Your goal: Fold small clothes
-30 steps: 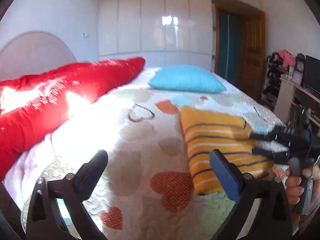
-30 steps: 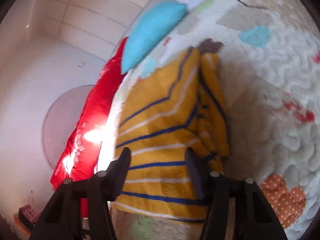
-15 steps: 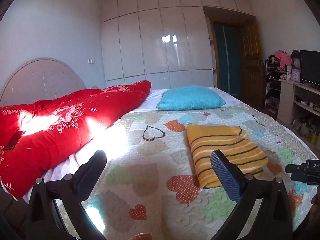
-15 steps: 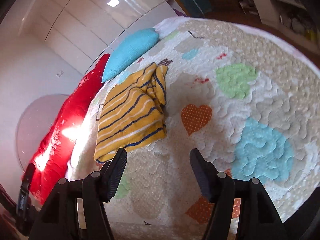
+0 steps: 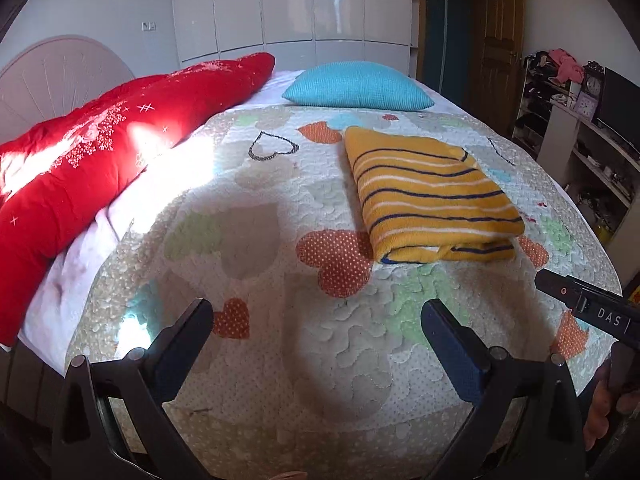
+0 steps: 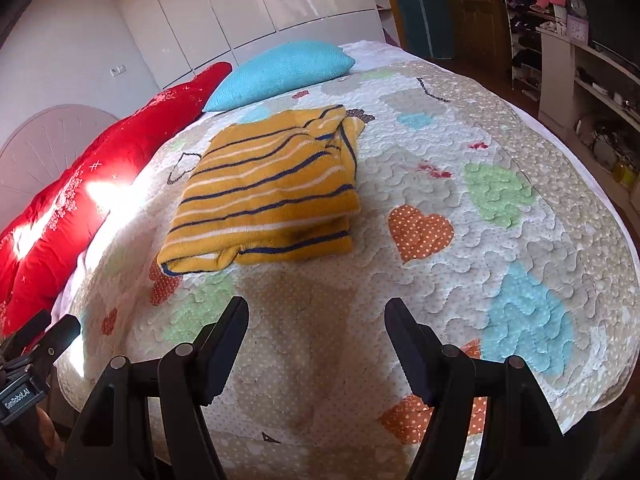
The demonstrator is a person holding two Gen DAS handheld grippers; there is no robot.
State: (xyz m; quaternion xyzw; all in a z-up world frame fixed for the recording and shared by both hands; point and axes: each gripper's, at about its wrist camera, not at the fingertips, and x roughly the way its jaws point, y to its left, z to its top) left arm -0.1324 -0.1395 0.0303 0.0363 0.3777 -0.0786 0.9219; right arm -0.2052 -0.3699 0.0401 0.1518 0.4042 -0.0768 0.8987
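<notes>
- The yellow striped garment (image 5: 432,196) lies folded into a thick rectangle on the bed's heart-patterned quilt (image 5: 280,360), toward the right side and well short of the foot edge.
- The left gripper (image 5: 316,328) hangs over the foot of the bed with its jaws spread wide, holding nothing and clear of the garment.
- The right gripper (image 6: 316,328) is likewise wide open and empty, near the foot edge, apart from the garment.
- A turquoise pillow (image 5: 358,86) sits at the far end of the bed.
- A red cushion (image 5: 104,152) runs along the left side.
</notes>
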